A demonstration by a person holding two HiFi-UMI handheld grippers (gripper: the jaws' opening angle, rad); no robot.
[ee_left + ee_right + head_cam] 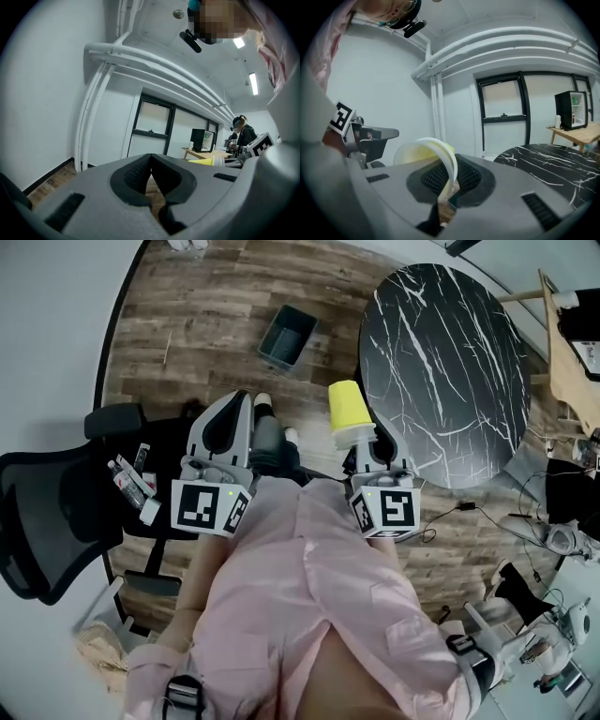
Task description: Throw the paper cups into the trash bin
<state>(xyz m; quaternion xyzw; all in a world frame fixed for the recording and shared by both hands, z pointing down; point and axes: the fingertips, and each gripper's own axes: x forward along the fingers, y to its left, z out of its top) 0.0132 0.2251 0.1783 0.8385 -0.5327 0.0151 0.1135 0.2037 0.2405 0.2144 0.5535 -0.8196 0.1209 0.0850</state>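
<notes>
The grey trash bin (272,331) stands open on the wooden floor (187,306), just beside the round black marble desk (441,362); its inside is dark, and what it holds cannot be made out. The yellow paper cup (349,413) is not in the bin. It is in the air in the right tongs (368,444), nearer the person than the bin and close to the desk's edge. In the right gripper view the right tongs (449,180) are clenched on the cup's (423,151) rim, the thin wall pinched between the two ribbed pads (433,178). The cup's mouth is turned to that view's left, and its pale inside looks empty. The left tongs (230,413) are held level with the right pair, both pointing forward from the person's chest, well short of the bin. In the left gripper view the left tongs (151,176) are closed tip to tip, with nothing between them. A black office chair (47,512) stands at the person's left.
</notes>
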